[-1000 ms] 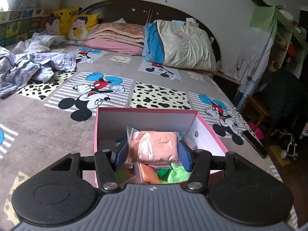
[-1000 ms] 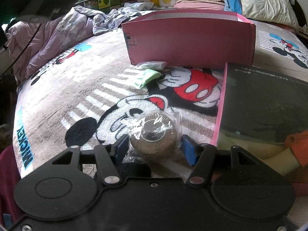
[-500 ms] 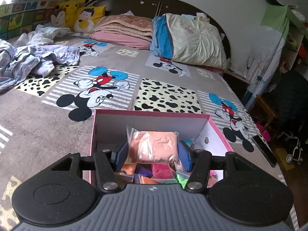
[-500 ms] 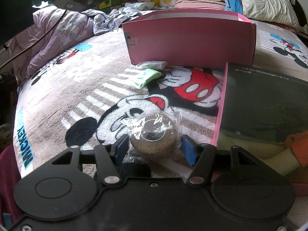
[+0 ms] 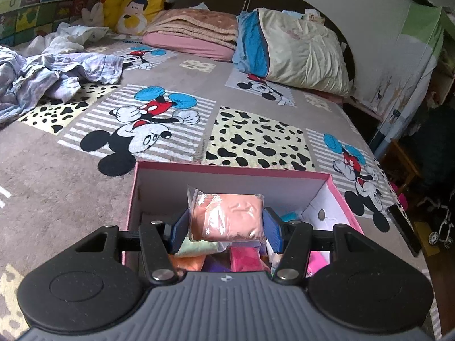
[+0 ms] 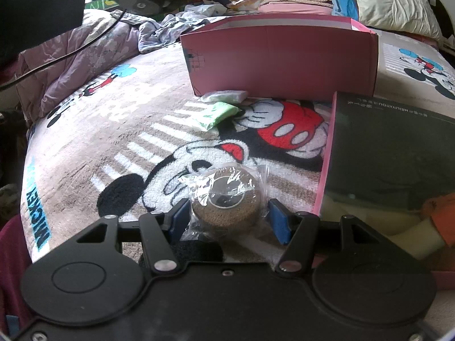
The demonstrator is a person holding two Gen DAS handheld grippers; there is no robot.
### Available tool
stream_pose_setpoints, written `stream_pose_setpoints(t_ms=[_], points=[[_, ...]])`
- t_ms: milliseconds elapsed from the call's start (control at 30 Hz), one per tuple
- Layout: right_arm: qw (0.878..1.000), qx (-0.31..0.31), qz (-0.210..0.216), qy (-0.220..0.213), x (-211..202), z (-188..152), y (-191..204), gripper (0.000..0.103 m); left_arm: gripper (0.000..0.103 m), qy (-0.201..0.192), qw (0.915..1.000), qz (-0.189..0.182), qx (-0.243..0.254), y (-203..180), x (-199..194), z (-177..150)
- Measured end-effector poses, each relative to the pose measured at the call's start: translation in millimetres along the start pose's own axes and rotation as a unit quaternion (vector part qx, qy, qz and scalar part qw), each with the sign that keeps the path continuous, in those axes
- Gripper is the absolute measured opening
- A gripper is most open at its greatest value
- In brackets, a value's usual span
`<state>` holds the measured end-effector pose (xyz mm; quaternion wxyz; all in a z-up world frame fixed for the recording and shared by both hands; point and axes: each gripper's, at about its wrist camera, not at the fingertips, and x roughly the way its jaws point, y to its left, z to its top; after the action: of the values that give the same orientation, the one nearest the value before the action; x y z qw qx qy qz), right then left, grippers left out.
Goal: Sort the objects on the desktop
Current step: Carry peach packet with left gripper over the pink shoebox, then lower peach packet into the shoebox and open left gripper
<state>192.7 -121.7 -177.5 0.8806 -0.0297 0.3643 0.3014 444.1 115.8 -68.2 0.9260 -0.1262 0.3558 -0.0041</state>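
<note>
Since a second ago the left gripper point(image 5: 226, 221) has travelled further over the pink box point(image 5: 133, 196), so that more of the coloured packets inside show beneath it, while the right-wrist view is unchanged. Its jaws are closed on the peach clay packet point(image 5: 227, 217), pressing it from both short ends, with the packet's long axis running across from one pad to the other. That packet hangs above the box's open interior, just inside the near wall and over the packets already lying there; whether it touches them I cannot tell. The right gripper point(image 6: 227, 213) sits low on the bed's Mickey blanket point(image 6: 85, 130), jaws spread wide around a round brown object in clear wrap point(image 6: 226, 199), with a gap on each side, so it grips nothing. Well ahead of it, a pale green packet point(image 6: 216, 115) and a whitish packet point(image 6: 224, 96) lie beside the pink box's outer wall, and a dark box lid point(image 6: 392, 153) stands to its right. I judge release to be the step in hand: the drop spot lies directly below the left jaws.
</note>
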Motion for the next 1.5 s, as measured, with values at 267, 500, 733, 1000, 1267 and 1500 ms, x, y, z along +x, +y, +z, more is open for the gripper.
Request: stream_pose_setpoints(t_ms=[267,500,733,1000,1267,1500], points=[[1.0,-0.001,0.001,-0.002,-0.1,-0.3,-1.0,0.06,0.055,0.007,0.9999,0.007,0.01,-6.1,15.1,6.5],[1.0,-0.003,0.003,-0.003,0.3,0.2,-2.1,0.06,0.055,0.027,0.9994,0.018,0.016,-5.3,32.4,7.7],[1.0,-0.006,0.002,-0.007,-0.8,-1.7,-1.3,0.06,0.055,0.048,0.9979,0.027,0.034,-6.7,47.5,8.6],[1.0,-0.005,0.002,-0.008,1.2,-3.3,1.8,0.06,0.055,0.077,0.9958,0.031,0.037,-5.0,64.3,10.4],[1.0,-0.006,0.004,-0.01,2.9,-2.8,1.5,0.06,0.055,0.1,0.9931,0.047,0.04,-3.6,80.2,8.9],[1.0,-0.007,0.006,-0.011,1.8,-3.1,-0.6,0.06,0.055,0.111,0.9917,0.056,0.035,-0.2,89.0,7.0]])
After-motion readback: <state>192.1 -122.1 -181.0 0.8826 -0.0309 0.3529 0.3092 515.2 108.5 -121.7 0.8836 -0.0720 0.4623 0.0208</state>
